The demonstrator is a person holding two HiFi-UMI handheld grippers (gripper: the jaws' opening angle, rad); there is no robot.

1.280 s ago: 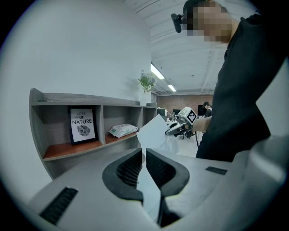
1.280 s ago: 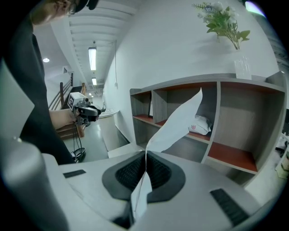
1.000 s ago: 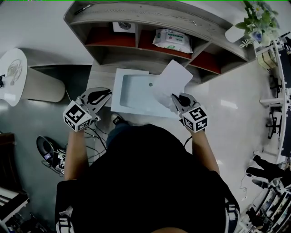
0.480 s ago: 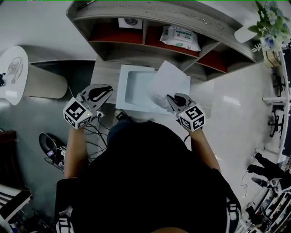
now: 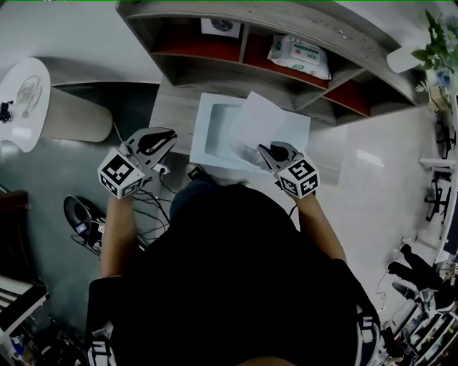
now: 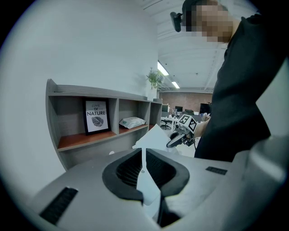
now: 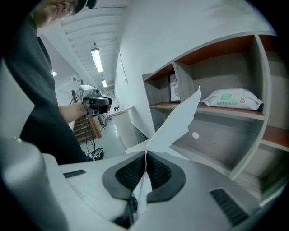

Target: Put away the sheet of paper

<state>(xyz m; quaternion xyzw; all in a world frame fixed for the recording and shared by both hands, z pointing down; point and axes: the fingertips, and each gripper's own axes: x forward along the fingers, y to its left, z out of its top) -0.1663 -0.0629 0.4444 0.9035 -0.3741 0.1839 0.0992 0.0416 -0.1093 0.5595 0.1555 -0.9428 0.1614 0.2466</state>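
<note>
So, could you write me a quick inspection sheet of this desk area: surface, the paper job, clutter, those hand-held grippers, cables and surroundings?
Surface: pale wooden desk top, carrying a shallow white rectangular tray.
Job's things: white sheet of paper, held tilted over the tray's right part, not yet put down.
Clutter: white pack of wipes and framed leaf print on the shelves.
Grippers: right gripper shut on the sheet's near edge; left gripper shut, empty, left of the tray.
Cables: black cables on the floor below the left gripper.
Surroundings: grey shelf unit, round white side table, green potted plant.
</note>
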